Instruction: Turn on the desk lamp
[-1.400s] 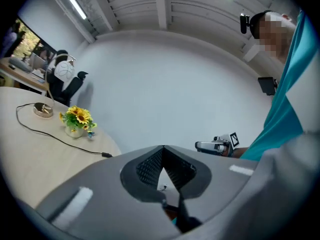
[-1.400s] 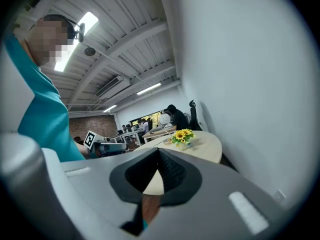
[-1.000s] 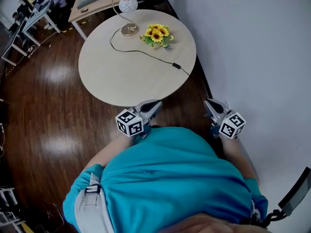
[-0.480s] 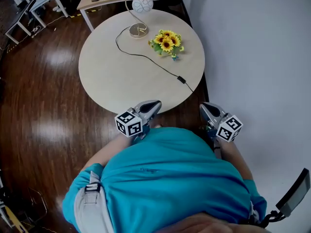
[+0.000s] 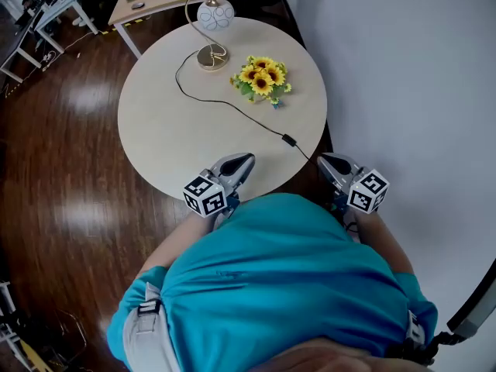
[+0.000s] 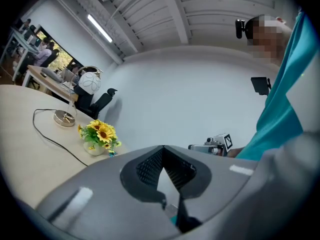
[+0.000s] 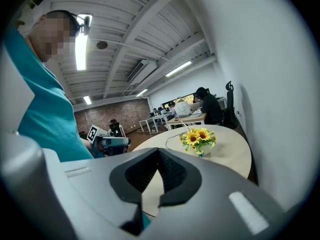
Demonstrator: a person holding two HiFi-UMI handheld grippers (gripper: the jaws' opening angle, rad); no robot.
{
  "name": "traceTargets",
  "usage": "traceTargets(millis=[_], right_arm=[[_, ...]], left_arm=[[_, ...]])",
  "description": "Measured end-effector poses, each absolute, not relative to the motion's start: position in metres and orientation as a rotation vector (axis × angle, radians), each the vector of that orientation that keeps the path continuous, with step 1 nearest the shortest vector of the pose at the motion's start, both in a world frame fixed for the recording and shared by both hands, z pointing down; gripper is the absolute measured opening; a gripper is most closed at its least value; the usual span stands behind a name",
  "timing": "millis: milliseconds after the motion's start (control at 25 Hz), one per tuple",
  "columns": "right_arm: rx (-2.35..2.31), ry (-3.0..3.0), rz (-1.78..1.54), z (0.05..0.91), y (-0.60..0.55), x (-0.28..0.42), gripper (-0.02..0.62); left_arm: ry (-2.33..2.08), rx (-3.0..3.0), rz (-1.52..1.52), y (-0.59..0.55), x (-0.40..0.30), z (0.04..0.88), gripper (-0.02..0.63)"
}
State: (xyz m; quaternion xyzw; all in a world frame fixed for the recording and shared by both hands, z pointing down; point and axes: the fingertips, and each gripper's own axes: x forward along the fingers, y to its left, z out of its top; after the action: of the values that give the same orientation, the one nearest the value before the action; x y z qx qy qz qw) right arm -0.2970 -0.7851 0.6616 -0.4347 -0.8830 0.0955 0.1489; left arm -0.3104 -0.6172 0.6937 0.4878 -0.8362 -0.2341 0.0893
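Observation:
The desk lamp, with a brass base (image 5: 211,55) and a white globe shade (image 5: 215,14), stands at the far edge of the round table (image 5: 170,130). Its black cord runs across the top to an inline switch (image 5: 289,139) near the right rim. My left gripper (image 5: 239,162) hovers shut and empty over the table's near edge. My right gripper (image 5: 332,163), also shut and empty, hangs just off the rim, a short way right of the switch. The left gripper view shows the lamp (image 6: 65,117) far left beyond the left gripper (image 6: 163,146). The right gripper (image 7: 159,150) points toward the table.
A small pot of sunflowers (image 5: 262,78) sits on the table between lamp and switch. A white wall (image 5: 418,91) runs close along the right. Dark wooden floor (image 5: 62,208) lies to the left. Desks with seated people (image 5: 46,6) stand at the back left.
The table has drawn a little closer in the head view. Both grippers have edged forward to the table's near rim, and both stay shut.

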Motion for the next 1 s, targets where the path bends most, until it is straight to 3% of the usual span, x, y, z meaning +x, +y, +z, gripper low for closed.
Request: traceTargets(millis=[400, 640, 1000], right_arm=[[-1.509, -2.359, 0.235, 0.703, -0.813, -0.368, 0.002], [-1.689, -2.251, 0.158, 0.707, -0.844, -0.375, 0.002], [-1.727, -2.184, 0.156, 0.736, -0.88, -0.4, 0.002]], left_arm=[[-2.716, 1.08, -0.709, -0.624, -0.315, 0.713, 0.02], [-2.805, 0.86, -0.684, -0.678, -0.299, 0.707, 0.02], [-2.791, 0.781, -0.606, -0.727, -0.331, 0.722, 0.02]])
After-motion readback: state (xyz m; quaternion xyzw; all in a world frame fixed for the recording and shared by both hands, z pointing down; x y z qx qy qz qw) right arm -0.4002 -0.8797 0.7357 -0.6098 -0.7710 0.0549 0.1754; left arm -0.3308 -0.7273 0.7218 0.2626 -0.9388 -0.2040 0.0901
